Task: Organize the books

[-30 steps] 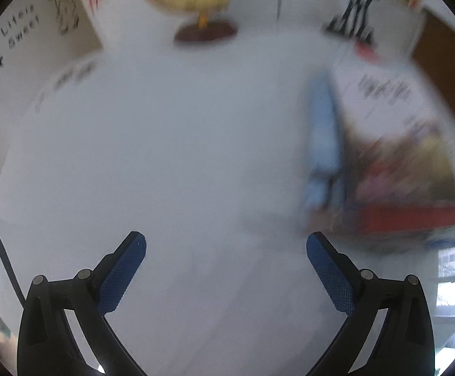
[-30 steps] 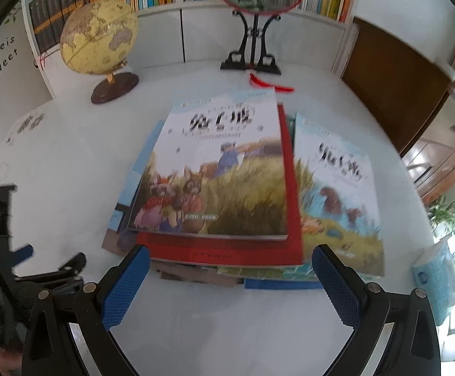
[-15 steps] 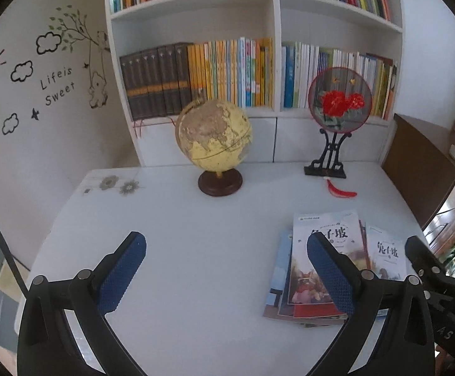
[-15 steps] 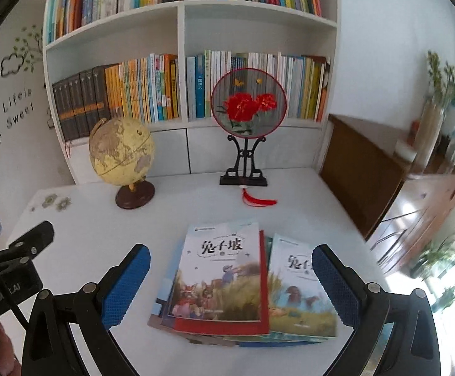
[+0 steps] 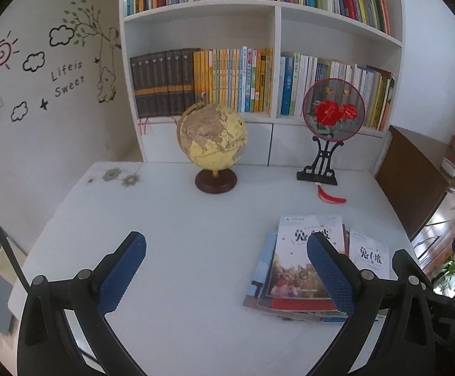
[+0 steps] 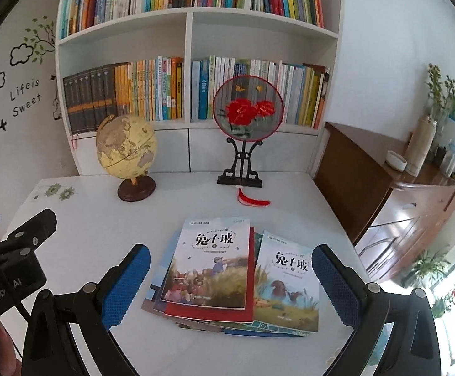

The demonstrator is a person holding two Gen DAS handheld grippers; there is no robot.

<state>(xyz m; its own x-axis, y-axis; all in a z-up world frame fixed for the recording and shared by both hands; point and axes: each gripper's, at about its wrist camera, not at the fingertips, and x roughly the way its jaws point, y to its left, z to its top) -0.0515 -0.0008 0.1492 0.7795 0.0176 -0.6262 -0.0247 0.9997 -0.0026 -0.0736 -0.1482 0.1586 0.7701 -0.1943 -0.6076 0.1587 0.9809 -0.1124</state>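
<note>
While we hold both tools above the white worktop (image 6: 102, 219), the left tool (image 5: 225, 277) and the right tool (image 6: 230, 285) are each spread wide and grip nothing. We see the untidy pile of books (image 6: 227, 275) lying flat near the worktop's front right. Behind it stand the globe (image 6: 126, 152) and the round fan (image 6: 248, 108), before the bookshelf (image 6: 189, 72).

Left gripper (image 5: 225, 274): jaws spread wide, nothing between them; blue textured pads (image 5: 122, 271) at lower left and lower right of its own view. Its black body also shows at the left edge of the right wrist view.

Right gripper (image 6: 230, 285): jaws spread wide, nothing held; blue pads (image 6: 335, 285) at the lower corners.
</note>
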